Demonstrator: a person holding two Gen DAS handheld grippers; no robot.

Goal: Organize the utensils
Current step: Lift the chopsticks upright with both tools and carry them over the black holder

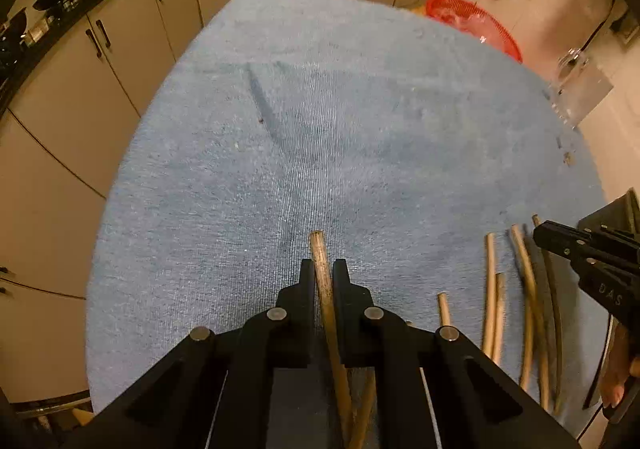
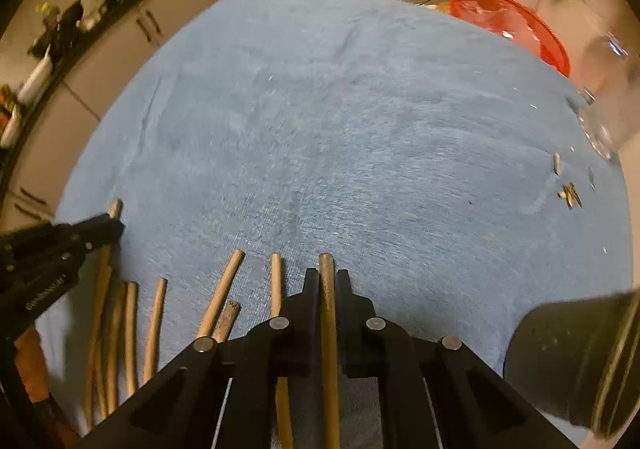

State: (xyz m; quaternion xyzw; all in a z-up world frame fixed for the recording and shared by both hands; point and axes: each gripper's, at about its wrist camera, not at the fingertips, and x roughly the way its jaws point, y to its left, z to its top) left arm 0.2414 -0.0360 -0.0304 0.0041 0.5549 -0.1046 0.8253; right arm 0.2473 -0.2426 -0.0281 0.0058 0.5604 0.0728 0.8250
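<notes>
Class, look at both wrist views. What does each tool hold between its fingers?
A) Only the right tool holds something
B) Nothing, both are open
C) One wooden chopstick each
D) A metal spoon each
C: the left tool grips one chopstick, and the right tool grips another chopstick.

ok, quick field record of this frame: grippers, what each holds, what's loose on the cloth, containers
left gripper: shut on a wooden chopstick
right gripper: shut on another chopstick
loose chopsticks: a spread of them lying on the cloth between the two grippers
surface: blue towel
dark holder: near right, on the cloth, tilted; contents not visible
red basket: beyond the far right edge of the towel
</notes>
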